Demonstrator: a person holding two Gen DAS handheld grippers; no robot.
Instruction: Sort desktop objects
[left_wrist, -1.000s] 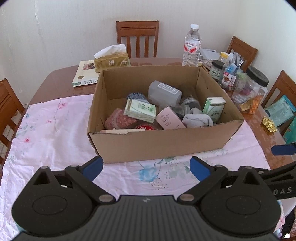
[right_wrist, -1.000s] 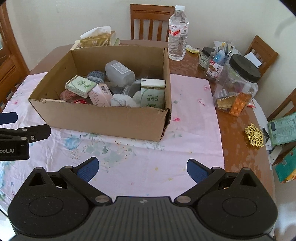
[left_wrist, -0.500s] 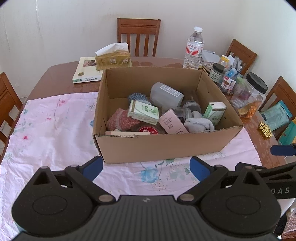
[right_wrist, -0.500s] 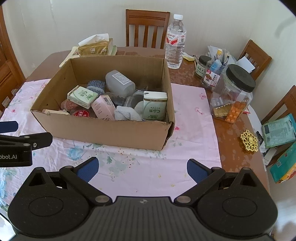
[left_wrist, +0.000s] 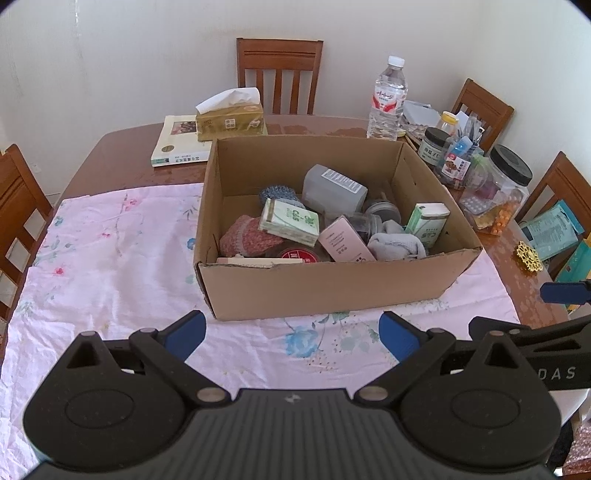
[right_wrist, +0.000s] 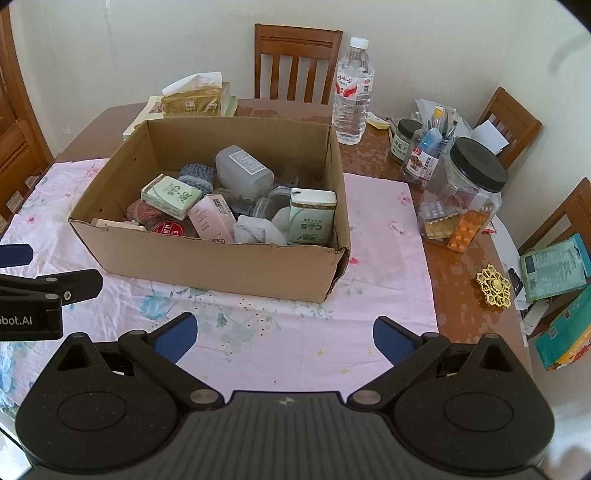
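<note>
Blue-padded left gripper (left_wrist: 291, 328) and right gripper (right_wrist: 282, 334): both spread wide, empty, over cloth (left_wrist: 110, 258). We judge approach next: enter box (left_wrist: 332, 288) from above, pinch one item, e.g. tissue pack (right_wrist: 313, 216).

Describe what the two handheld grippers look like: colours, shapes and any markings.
Both match. The left gripper and right gripper have matte black bodies with ribbed centres, two round discs, silver pivot pins, angled black linkage arms and blue pads. White lettering marks their sides: "DAS" on the right, "bot.AI" on the left.
</note>
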